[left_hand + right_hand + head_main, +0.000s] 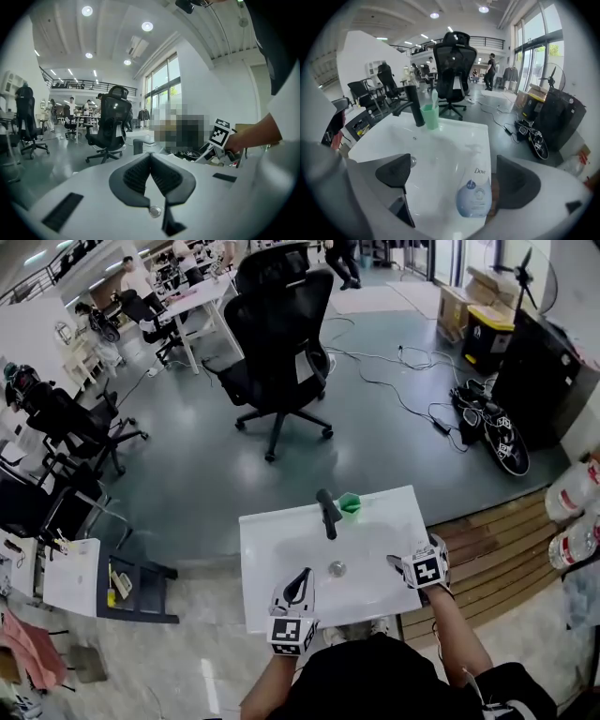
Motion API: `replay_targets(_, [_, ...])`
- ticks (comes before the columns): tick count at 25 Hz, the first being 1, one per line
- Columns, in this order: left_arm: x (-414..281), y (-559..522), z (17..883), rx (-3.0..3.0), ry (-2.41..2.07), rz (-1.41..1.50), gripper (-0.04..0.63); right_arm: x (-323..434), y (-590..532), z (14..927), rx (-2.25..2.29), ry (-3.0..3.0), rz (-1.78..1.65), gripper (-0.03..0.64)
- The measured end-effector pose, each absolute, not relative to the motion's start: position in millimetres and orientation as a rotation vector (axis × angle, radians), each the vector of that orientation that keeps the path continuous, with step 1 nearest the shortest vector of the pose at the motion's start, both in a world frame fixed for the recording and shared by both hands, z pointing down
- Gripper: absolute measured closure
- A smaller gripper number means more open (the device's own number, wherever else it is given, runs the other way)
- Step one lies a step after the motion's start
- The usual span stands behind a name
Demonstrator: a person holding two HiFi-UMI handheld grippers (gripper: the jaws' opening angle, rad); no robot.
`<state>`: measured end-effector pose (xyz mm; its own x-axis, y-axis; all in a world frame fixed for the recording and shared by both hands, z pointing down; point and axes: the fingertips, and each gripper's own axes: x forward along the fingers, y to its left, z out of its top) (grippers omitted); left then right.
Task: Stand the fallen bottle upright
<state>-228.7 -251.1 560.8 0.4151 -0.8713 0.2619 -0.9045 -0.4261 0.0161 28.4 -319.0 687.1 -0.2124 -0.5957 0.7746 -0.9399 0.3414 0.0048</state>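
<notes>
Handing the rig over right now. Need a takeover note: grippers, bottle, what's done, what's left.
Left gripper: shut, empty, at the sink's near left.
Right gripper: open, with the Dove pump bottle between its jaws, not gripped.
Bottle: lying down on the sink's right side, pump end pointing away from the gripper.
Done: right gripper lined up on the bottle.
Left: close on the bottle, stand it upright, release.

Bottle point(474, 194) — near end dips behind the body of the right gripper point(453, 168), pump washed out against the white sink point(393, 136). From the head view it can't be picked out beside that gripper. In the left gripper view, only the top of the tap point(137, 146) clears the left gripper point(150, 157), and the far middle is masked. Far off, a person point(342, 261) — cut by the top edge.
</notes>
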Motion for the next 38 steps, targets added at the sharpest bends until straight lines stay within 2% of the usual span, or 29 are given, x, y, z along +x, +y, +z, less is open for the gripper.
replay_targets(2, [-222.8,-256.0,566.4,2.503,-1.575,0.324,0.578,39.9,-326.2,700.2,1.334,-1.865,0.702,0.049])
replay_targets(9, [-214.5,-259.6,583.2,2.474,-1.541,0.373,0.578,63.0,-340.2,739.4,1.247,-1.742,0.83,0.179])
replay_targets(17, [-220.1,-268.4,585.2,2.462,-1.539,0.381,0.578,82.5,-337.9,774.9,1.152,-1.531,0.922,0.267])
replay_targets(21, [-218.3,-275.9,585.5,2.464,-1.536,0.378,0.578,81.1,-341.5,778.2,1.131,-1.525,0.949,0.267])
replay_targets(24, [-210.9,-276.2,586.6,2.461,-1.528,0.371,0.578,80.9,-343.8,778.9,1.1,-1.561,0.925,0.303])
replay_targets(38, [-215.2,-269.7,584.8,2.443,-1.564,0.37,0.578,77.1,-341.4,769.0,1.058,-1.695,0.808,0.318])
